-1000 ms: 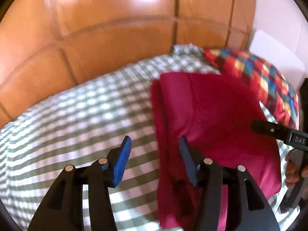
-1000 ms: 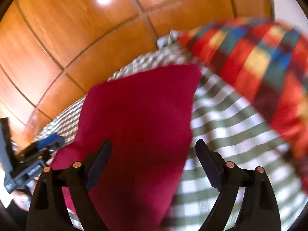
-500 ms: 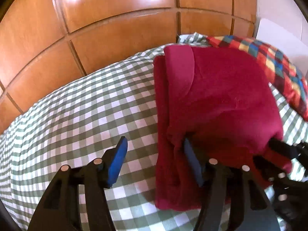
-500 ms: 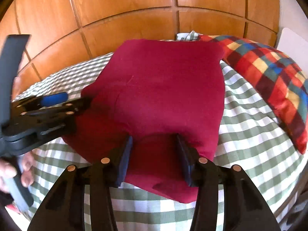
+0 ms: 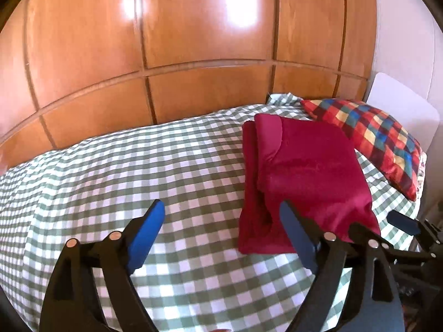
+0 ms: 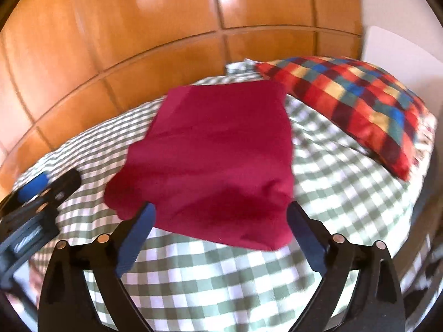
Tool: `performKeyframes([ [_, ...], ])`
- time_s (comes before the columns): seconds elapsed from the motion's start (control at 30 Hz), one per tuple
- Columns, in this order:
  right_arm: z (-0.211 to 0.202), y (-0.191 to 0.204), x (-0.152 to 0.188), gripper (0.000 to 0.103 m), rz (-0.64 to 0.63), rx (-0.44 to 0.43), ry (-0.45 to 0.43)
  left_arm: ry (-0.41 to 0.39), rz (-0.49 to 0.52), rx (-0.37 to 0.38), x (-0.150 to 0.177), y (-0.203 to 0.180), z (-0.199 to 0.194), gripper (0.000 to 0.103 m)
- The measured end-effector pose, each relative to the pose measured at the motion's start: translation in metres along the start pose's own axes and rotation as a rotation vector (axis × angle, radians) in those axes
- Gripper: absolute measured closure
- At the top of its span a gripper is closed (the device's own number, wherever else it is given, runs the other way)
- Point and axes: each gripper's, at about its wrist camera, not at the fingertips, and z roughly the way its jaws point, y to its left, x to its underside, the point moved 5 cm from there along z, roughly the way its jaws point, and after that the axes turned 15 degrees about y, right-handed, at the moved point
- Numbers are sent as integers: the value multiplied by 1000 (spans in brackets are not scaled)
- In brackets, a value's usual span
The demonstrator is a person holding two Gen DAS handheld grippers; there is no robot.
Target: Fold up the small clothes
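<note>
Nearest to me stand the two claws, both pointing down and forward over the bed with its green-and-white checked cover. The right claw has its jaws opening, already wide, and they hold nothing — the near edge of the folded crimson garment lies just ahead of the blue pads, roughly centred between them, but the pads do not press on it. The left claw is also opening and empty; between its fingers I see only checked cover, and the garment begins at its right finger and spreads away to the right. So the right claw looks squarely at the cloth, while the left one stands off its left side, beside the edge where the folded layers are stacked. The garment is a tidy rectangle, and its long axis runs away from the claws toward the wooden panelled wall. It looks already folded, I think — any next fold would bring the near edge toward the far one, along this axis. Further back and to the right, a multicoloured checked pillow lies close beside the far right corner of the garment; whether they touch, I cannot tell.
</note>
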Motion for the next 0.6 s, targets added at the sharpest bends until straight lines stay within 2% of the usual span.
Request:
performKeyframes([
  [0.17, -15, -5, 7, 4, 63, 77, -52, -14, -13, -14, 12, 6, -14, 9],
  [0.33, -32, 0, 12, 4, 39, 153, -112, -27, -37, -10, 20, 9, -24, 4],
  [0.6, -49, 12, 21, 4, 25, 169, -140, -64, -45, -33, 24, 11, -40, 3],
])
